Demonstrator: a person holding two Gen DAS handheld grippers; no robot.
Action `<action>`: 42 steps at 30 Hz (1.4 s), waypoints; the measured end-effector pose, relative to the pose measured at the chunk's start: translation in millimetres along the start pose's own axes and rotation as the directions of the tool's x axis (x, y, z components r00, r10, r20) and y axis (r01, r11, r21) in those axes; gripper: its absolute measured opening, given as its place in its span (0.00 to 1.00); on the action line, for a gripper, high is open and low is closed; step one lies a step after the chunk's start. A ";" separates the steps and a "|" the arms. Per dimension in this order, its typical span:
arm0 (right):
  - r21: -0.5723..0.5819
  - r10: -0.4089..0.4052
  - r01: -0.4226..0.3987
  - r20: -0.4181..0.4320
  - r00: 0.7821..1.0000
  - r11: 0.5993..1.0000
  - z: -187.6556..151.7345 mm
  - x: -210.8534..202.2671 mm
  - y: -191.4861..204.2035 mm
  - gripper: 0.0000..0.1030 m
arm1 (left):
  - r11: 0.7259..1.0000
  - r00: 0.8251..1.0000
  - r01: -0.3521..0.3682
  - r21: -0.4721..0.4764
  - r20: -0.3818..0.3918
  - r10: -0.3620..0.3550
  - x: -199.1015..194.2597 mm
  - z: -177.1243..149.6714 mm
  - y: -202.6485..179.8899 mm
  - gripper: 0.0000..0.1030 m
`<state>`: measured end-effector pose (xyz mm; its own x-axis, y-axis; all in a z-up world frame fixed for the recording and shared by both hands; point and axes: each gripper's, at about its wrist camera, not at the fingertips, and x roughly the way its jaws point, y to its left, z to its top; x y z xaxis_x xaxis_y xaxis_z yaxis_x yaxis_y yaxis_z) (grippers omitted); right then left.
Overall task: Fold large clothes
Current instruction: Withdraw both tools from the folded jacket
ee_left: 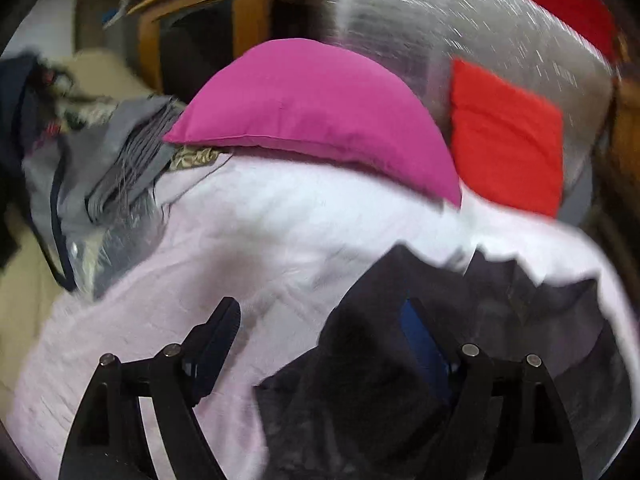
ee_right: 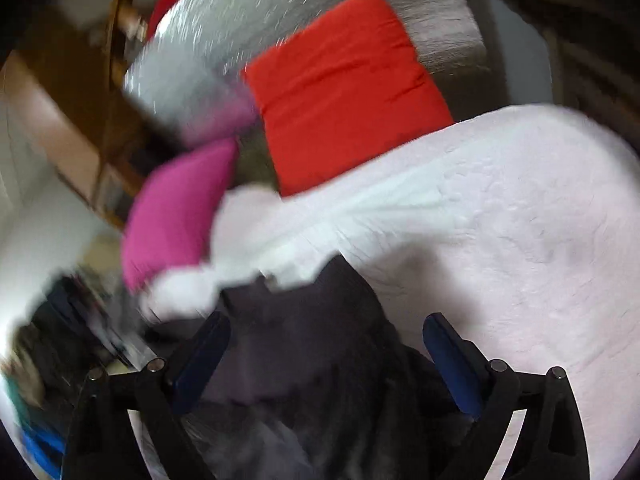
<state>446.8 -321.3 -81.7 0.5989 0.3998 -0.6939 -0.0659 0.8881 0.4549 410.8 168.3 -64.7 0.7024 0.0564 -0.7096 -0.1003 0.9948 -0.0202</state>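
Note:
A dark grey garment (ee_left: 400, 360) lies crumpled on a pale pink bed sheet (ee_left: 260, 240). My left gripper (ee_left: 320, 320) hovers over its left edge with the jaws wide apart. The cloth lies loose by the right finger (ee_left: 420, 340), and the left finger (ee_left: 220, 332) is over bare sheet. In the right wrist view the same garment (ee_right: 312, 340) runs up between the spread fingers of my right gripper (ee_right: 326, 332). Neither blue pad presses on it. The pink sheet (ee_right: 500, 220) fills the right side of that view.
A magenta cushion (ee_left: 312, 112) and a red cushion (ee_left: 508, 140) rest at the head of the bed against a silvery padded panel (ee_left: 440, 20). A heap of grey and dark clothes (ee_left: 100, 168) sits at the left. A wooden cabinet (ee_left: 208, 20) stands behind.

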 end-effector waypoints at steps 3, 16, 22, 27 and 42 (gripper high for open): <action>-0.132 -0.077 0.067 -0.074 0.994 0.989 -4.9 20.2 11.3 0.75 | 0.995 0.998 0.043 0.095 -0.057 -0.038 15.0 -9.3 -10.3 0.80; -0.311 -0.194 0.150 -0.119 0.974 0.939 -4.8 45.7 23.5 0.17 | 0.988 0.988 0.059 0.145 -0.150 -0.036 55.8 -5.0 -21.3 0.10; 0.054 -0.108 0.124 -0.231 0.967 0.991 -7.1 73.2 -48.8 0.35 | 0.996 0.960 0.017 -0.083 -0.278 -0.039 99.3 -12.0 9.1 0.10; -0.006 -0.126 0.127 -0.134 0.983 0.992 -8.1 54.2 -36.5 0.70 | 0.999 0.989 -0.039 -0.009 -0.143 0.037 63.9 0.9 2.4 0.37; -0.203 -0.303 0.266 -0.181 0.936 0.943 -19.9 69.4 -9.4 0.25 | 0.962 0.972 0.038 0.269 -0.233 0.027 59.1 -45.5 -58.8 0.32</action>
<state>473.1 -297.4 -145.3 0.4361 0.1462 -0.8879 -0.0645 0.9893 0.1312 426.2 109.3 -137.5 0.5157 0.0618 -0.8545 0.1198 0.9824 0.1434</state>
